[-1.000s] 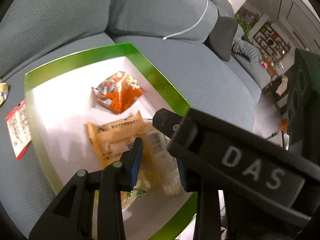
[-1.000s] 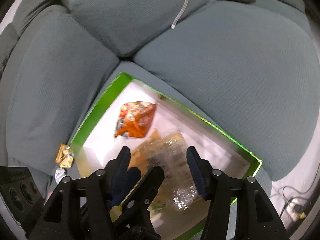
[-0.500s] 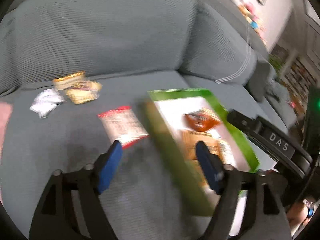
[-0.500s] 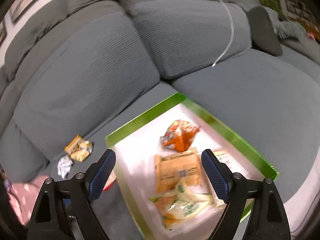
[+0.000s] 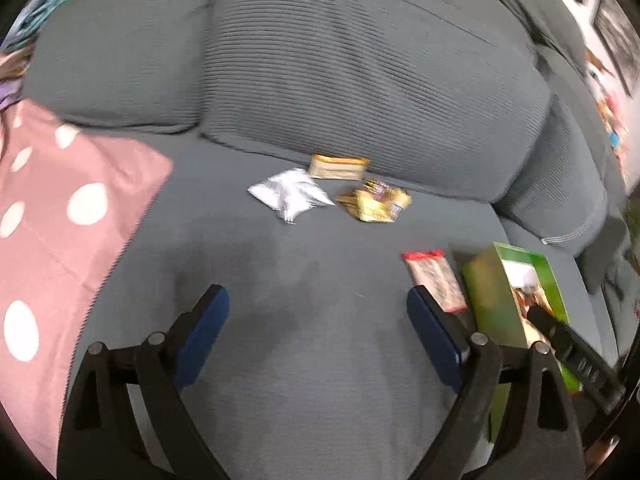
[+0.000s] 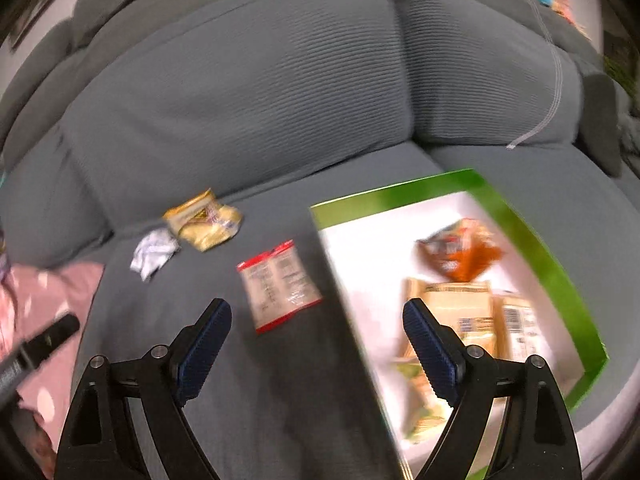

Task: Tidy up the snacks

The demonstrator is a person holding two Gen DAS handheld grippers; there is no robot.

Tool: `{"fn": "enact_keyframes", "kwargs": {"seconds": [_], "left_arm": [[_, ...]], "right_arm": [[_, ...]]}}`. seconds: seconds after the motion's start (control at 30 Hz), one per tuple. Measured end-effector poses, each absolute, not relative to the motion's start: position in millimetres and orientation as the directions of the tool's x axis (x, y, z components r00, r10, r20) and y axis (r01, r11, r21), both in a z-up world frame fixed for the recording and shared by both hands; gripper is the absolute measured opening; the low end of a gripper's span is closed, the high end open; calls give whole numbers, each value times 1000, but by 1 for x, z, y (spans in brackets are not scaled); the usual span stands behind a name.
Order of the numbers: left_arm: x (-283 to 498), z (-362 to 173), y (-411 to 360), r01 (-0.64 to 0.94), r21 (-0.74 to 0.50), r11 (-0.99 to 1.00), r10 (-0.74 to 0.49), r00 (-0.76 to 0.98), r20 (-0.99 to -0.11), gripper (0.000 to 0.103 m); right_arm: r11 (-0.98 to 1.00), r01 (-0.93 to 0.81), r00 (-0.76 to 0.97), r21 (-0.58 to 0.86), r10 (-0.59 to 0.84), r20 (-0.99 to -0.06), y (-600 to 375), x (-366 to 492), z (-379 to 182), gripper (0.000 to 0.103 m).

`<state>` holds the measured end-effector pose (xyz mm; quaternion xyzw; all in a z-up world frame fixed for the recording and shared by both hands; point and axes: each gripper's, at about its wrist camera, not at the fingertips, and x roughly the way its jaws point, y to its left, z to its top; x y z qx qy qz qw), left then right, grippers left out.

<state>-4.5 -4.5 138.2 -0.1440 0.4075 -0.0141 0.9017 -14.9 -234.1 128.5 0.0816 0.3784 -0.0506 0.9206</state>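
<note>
Both tools hover level over the sofa seat (image 5: 312, 288). The left tool (image 5: 318, 320) gapes wide, gripping nothing. The right tool (image 6: 316, 334) gapes likewise, straddling the green box's (image 6: 532, 252) left edge.

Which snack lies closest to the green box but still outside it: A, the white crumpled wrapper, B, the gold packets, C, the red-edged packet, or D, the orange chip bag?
C: the red-edged packet lies on the sofa seat right beside the green box.

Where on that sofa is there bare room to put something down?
Bare seat lies between the pink pillow and the red-edged packet. Crowded: the white packet and gold packets by the backrest, and the green box.
</note>
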Motion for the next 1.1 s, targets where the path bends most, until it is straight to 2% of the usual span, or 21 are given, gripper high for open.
{"fn": "enact_keyframes", "kwargs": {"seconds": [0.2, 0.4, 0.57, 0.73, 0.87, 0.93, 1.0, 1.1], "left_arm": [[1, 129, 31, -180, -276, 944, -110, 617, -780, 91], [2, 127, 67, -284, -290, 914, -61, 609, -791, 91], [4, 123, 76, -296, -300, 907, -73, 590, -804, 91], [8, 120, 79, -289, -313, 904, -93, 584, -806, 91], [7, 122, 82, -261, -344, 902, -129, 597, -792, 91], [9, 120, 83, -268, -335, 903, -119, 593, -796, 91], [10, 119, 86, -280, -333, 901, -113, 589, -801, 91], [11, 117, 85, -286, -331, 899, -113, 579, -807, 91]], "right_arm": [[993, -1, 629, 118, 92, -772, -188, 21, 127, 88], [990, -143, 575, 18, 97, -812, -112, 86, 126, 88], [977, -209, 497, 45, 146, -855, -52, 157, 101, 88], [972, -235, 428, 4, 107, -897, -7, 211, 57, 88], [970, -208, 401, -123, -30, -916, 8, 236, 29, 88], [959, -244, 398, -142, -34, -917, 13, 242, 19, 84], [955, -259, 417, -148, -28, -909, 15, 241, 16, 69], [959, -262, 429, -104, 19, -903, 12, 233, 18, 59]]}}
